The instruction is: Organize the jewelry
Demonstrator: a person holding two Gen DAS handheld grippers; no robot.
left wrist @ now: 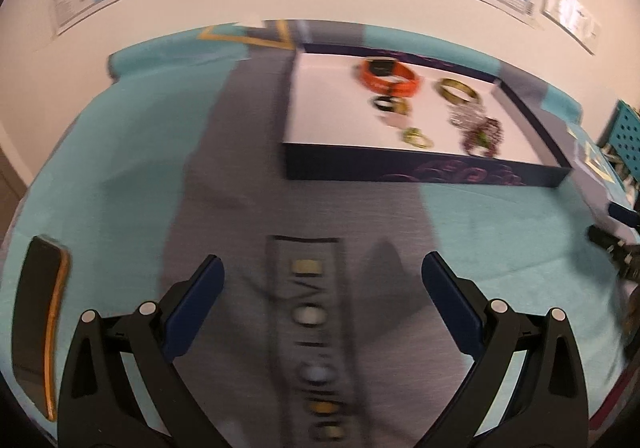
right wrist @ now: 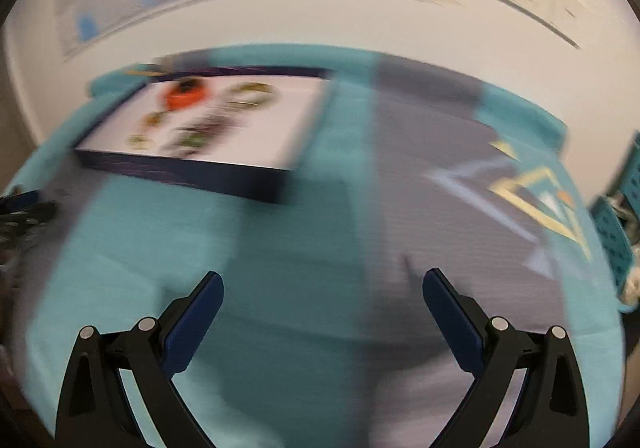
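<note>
The dark tray (left wrist: 420,168) with a white floor holds an orange bangle (left wrist: 386,78), lying flat, beside a gold bangle (left wrist: 456,90). Both the left hand-held gripper (left wrist: 322,280) and the right hand-held gripper (right wrist: 323,294) are spread apart and empty.

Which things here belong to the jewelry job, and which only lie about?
For the job:
shallow dark box with white floor
orange bangle
gold bangle
beaded bracelets

Lying about:
black phone with orange edge
teal perforated basket

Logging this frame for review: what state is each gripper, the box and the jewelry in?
left gripper: open, empty.
right gripper: open, empty.
box: lidless, flat on the cloth.
orange bangle: lying in the box.
gold bangle: lying in the box.
</note>
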